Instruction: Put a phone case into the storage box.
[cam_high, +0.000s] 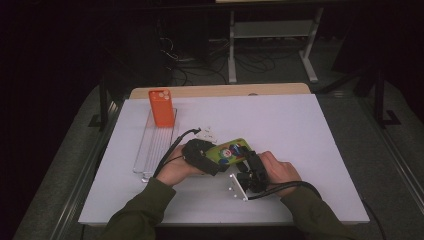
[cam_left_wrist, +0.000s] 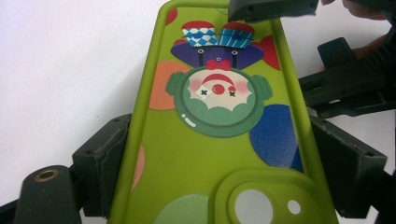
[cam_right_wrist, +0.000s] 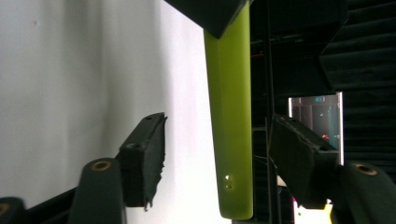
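Olive-green sleeves cover both forearms; the black left gripper (cam_high: 212, 159) and right gripper (cam_high: 248, 161) trail black cables.

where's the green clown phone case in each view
High view: the green silicone phone case with the clown print sits centre, between both grippers.
Left gripper view: it runs up the middle, flat between the jaws.
Right gripper view: edge-on, an upright green strip.
Shared landmark: the white table top.

An orange phone case (cam_high: 161, 107) stands on a clear rack (cam_high: 154, 150).
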